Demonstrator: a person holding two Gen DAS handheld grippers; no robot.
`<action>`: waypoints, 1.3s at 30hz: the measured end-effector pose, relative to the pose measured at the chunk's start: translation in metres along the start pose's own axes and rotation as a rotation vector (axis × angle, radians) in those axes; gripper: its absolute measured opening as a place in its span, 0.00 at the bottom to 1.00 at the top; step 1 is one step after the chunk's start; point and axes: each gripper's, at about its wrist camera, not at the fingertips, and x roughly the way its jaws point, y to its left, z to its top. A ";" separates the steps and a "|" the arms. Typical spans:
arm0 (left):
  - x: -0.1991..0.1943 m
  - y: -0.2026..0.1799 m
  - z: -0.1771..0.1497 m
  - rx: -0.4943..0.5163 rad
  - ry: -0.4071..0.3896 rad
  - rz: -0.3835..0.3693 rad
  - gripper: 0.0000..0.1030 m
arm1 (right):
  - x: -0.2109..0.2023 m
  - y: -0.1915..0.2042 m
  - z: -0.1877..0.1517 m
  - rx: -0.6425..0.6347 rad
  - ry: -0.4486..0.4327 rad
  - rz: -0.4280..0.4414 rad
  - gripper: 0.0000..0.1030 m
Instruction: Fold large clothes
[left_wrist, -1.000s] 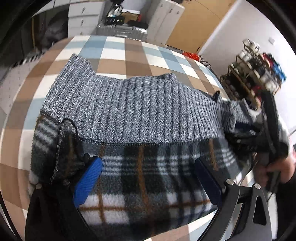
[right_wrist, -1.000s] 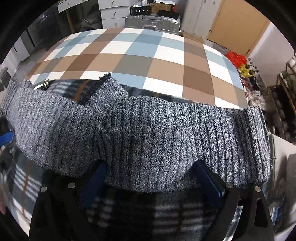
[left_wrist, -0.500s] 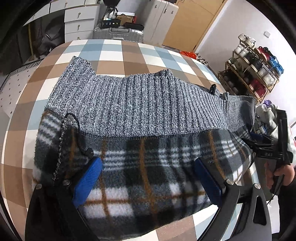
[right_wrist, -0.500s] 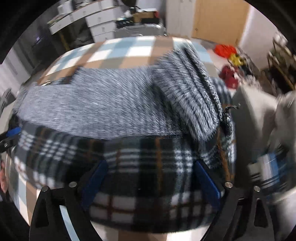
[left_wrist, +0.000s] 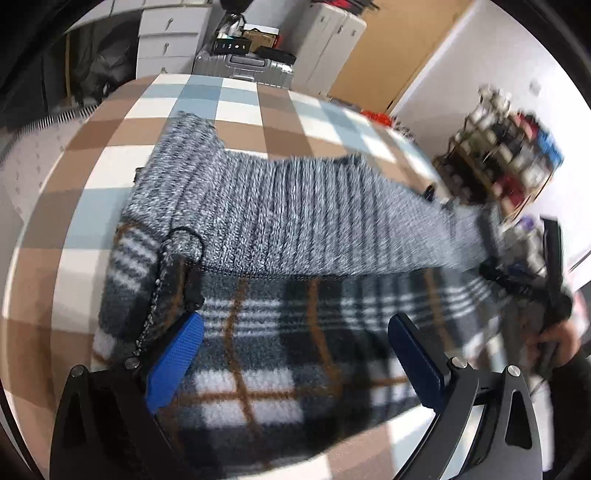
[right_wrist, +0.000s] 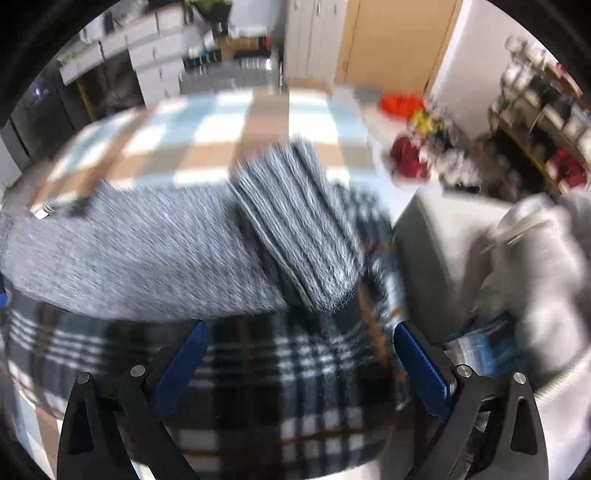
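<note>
A folded garment lies on the checked table (left_wrist: 110, 162): grey ribbed knit (left_wrist: 295, 210) on the far half, black-white-orange plaid fleece (left_wrist: 280, 350) on the near half. My left gripper (left_wrist: 295, 354) is open, its blue fingers spread above the plaid near edge. My right gripper (right_wrist: 299, 358) is open above the plaid (right_wrist: 288, 387); a grey knit sleeve (right_wrist: 299, 229) lies folded across the knit body (right_wrist: 129, 254). The right gripper also shows at the right edge of the left wrist view (left_wrist: 550, 280), held in a hand. Both views are motion-blurred.
A silver suitcase (left_wrist: 243, 68) and white cabinets (left_wrist: 166, 33) stand beyond the table. A shoe rack (left_wrist: 506, 158) stands at right. Grey and white items (right_wrist: 509, 266) lie right of the table, with red and yellow things (right_wrist: 406, 110) on the floor.
Both grippers have pulled back and up from the garment. The right one has swung toward the garment's right end; the sleeve now lies folded over the knit body.
</note>
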 end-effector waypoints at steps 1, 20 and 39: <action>0.004 -0.007 -0.001 0.038 0.006 0.038 0.95 | 0.011 -0.002 -0.001 0.023 0.032 0.035 0.99; -0.053 0.002 -0.064 0.006 0.071 0.072 0.94 | -0.038 0.015 -0.078 -0.092 -0.003 0.201 0.95; -0.006 -0.052 -0.061 0.131 0.039 0.081 0.99 | -0.053 0.126 -0.113 -0.153 -0.130 0.233 1.00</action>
